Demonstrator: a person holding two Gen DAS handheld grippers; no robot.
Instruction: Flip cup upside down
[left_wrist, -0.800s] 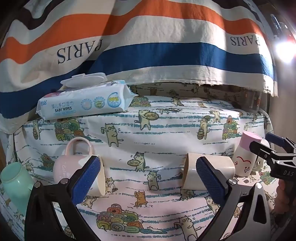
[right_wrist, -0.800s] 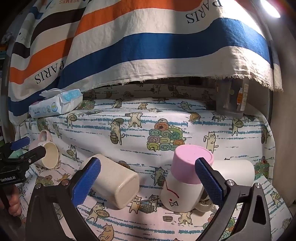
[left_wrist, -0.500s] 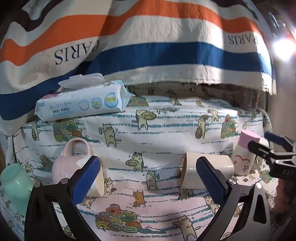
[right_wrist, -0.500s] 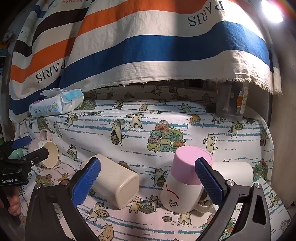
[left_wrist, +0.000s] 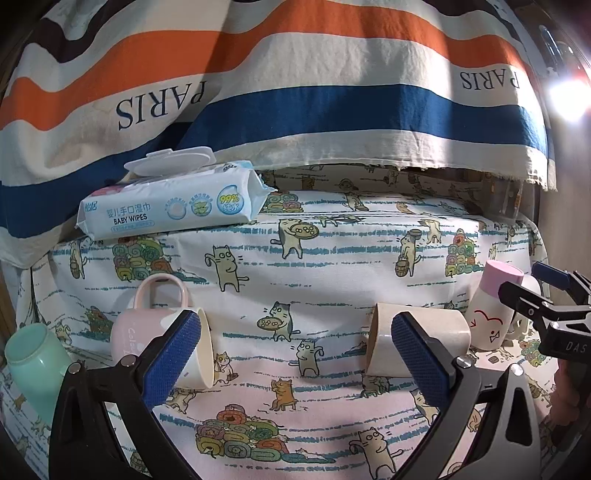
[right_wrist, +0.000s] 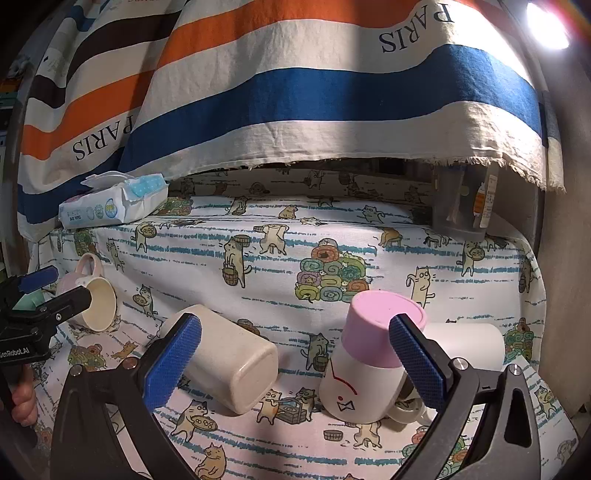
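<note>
A beige cup (left_wrist: 421, 343) lies on its side on the cat-print cloth, mouth to the left; it also shows in the right wrist view (right_wrist: 229, 358). A pink mug (left_wrist: 147, 332) lies on its side at the left, handle up. A white and pink cup (right_wrist: 365, 362) stands upside down on the right, also in the left wrist view (left_wrist: 493, 310). My left gripper (left_wrist: 295, 354) is open and empty, above the cloth between the pink mug and the beige cup. My right gripper (right_wrist: 295, 354) is open and empty, between the beige cup and the upside-down cup.
A mint green cup (left_wrist: 33, 365) lies at the far left edge. A baby wipes pack (left_wrist: 173, 203) rests at the back left. A white cup (right_wrist: 469, 343) lies behind the upside-down cup. A clear container (right_wrist: 461, 203) stands at the back right. A striped PARIS cloth (right_wrist: 295, 92) hangs behind.
Both grippers have drifted slightly, so the scene sits a little lower in each view. The cups have not moved. Both grippers stay open.
</note>
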